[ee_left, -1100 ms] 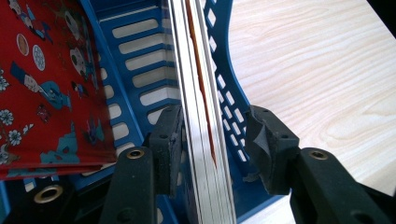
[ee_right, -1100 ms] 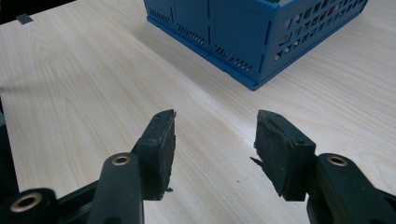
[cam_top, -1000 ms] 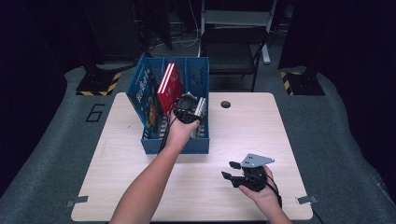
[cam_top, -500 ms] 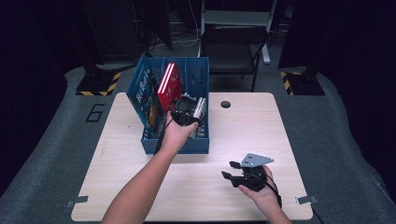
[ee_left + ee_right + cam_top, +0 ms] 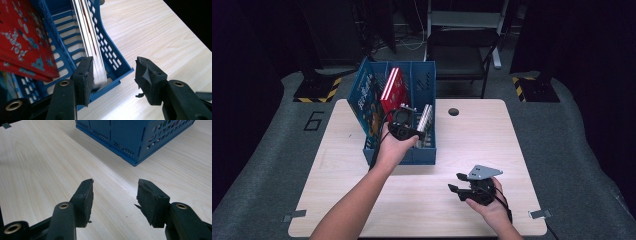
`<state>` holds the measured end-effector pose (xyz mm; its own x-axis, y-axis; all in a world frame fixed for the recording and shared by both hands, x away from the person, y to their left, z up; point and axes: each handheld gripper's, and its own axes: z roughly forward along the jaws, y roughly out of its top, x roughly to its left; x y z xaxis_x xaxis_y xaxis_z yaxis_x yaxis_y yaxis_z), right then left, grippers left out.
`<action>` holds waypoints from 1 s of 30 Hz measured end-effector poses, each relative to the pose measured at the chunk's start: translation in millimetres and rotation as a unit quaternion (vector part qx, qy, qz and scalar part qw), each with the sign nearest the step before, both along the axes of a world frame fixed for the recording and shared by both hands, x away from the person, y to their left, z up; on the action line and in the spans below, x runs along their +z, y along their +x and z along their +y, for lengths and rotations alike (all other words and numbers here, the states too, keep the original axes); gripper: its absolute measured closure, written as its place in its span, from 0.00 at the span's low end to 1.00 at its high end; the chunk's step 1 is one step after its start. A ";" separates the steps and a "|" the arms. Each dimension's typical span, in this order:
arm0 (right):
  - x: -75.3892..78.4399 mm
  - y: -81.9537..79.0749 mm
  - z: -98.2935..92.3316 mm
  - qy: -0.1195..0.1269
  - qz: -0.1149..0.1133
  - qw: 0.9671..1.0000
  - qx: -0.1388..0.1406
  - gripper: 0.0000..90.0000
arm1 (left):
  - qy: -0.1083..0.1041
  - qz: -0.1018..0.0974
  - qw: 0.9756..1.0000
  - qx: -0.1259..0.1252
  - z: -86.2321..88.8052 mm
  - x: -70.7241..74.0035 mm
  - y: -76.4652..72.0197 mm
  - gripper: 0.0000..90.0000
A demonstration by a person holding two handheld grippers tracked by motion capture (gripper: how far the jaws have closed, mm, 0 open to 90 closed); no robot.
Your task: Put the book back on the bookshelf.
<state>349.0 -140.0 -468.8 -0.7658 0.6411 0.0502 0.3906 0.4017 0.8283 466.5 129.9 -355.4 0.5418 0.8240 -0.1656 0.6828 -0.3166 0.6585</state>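
A blue slotted file rack stands on the wooden table. It holds a blue book at its left, a red book in the middle and a thin white-edged book in the right compartment. My left gripper hovers over the rack's near end. Its jaws have just been opening. In the left gripper view the gripper stands open, the white-edged book lying against its left pad and well apart from the right one. My right gripper rests low over the table's near right, open with nothing between its fingers.
A small dark hole sits in the tabletop right of the rack. A black chair stands beyond the far edge. Bare wood lies between the rack and my right gripper.
My left gripper has drawn a little left and toward the person, and the white-edged book now stands free beside it. The right hand has kept still.
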 end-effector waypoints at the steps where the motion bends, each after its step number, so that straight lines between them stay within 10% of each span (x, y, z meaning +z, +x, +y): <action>1: 0.1 0.0 0.0 -0.001 -0.003 1.000 0.000 0.52 | 0.000 -0.001 1.000 -0.003 2.7 -0.1 -2.2 0.54; 30: 4.8 6.6 2.8 0.013 0.005 0.999 -0.044 0.44 | -0.016 -0.025 0.999 -0.029 53.5 -19.1 -56.5 0.52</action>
